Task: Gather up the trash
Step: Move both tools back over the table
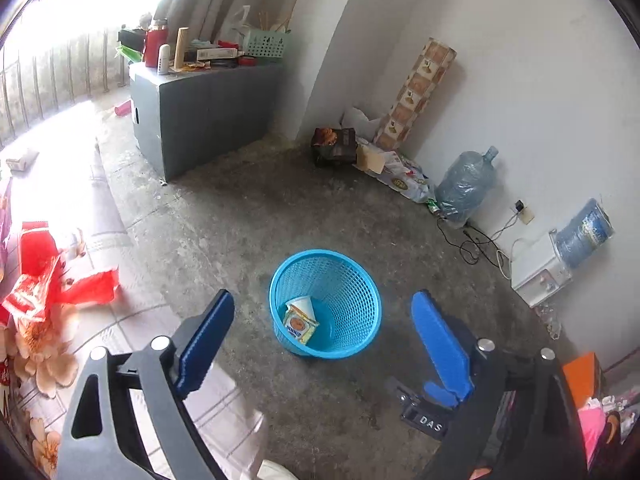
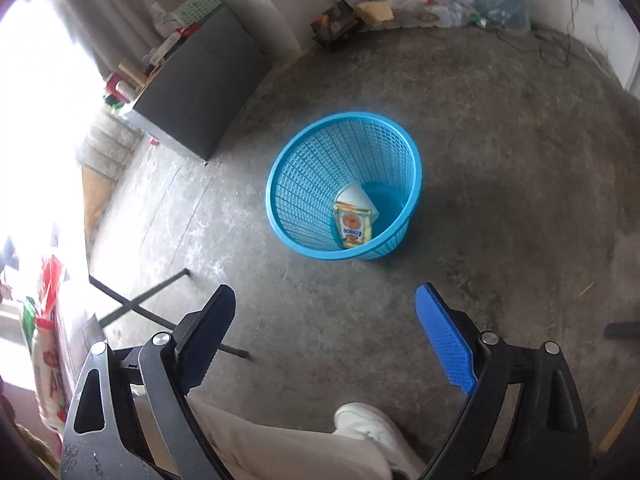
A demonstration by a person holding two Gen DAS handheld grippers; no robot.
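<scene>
While both grippers hang above the concrete floor (image 2: 480, 140) with jaws spread wide and empty, left gripper (image 1: 324, 320), right gripper (image 2: 326, 312), the blue basket (image 2: 408, 148) stands ahead, holding a yellow snack packet (image 2: 354, 230) and white cup (image 2: 356, 196).

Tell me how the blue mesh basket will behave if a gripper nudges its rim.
The basket is probably light: thin open mesh, holding only a packet and a cup. It would likely slide on the concrete floor, or tip, since it narrows downward.
</scene>
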